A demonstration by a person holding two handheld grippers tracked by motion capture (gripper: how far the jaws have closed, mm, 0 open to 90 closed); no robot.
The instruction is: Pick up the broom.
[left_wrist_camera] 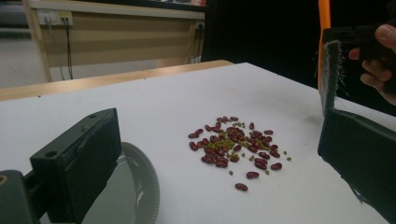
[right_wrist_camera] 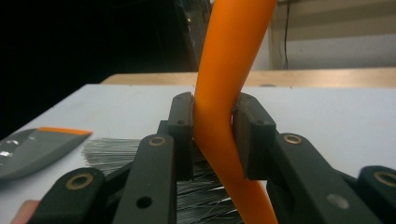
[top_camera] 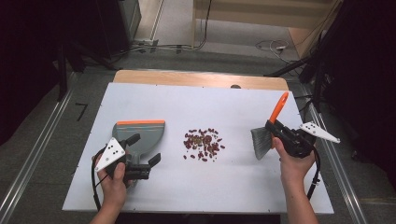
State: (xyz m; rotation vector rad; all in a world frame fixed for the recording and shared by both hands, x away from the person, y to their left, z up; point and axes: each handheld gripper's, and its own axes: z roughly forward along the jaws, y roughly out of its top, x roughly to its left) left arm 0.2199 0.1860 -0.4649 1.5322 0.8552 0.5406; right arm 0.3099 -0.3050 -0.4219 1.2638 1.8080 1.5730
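both hands come in from the near edge of the white table (top_camera: 154, 100): the left gripper (top_camera: 142, 164) has its jaws spread wide, astride the handle of the grey dustpan (top_camera: 140, 135) without clamping it, and the pan lies flat at the table's left with its orange lip facing away. the right gripper (right_wrist_camera: 212, 135) is clamped tight on the orange handle of the brush (top_camera: 268, 133), bristles hanging over the table's right side. between pan and brush, apart from both, sits a loose heap of beans (top_camera: 204, 143).
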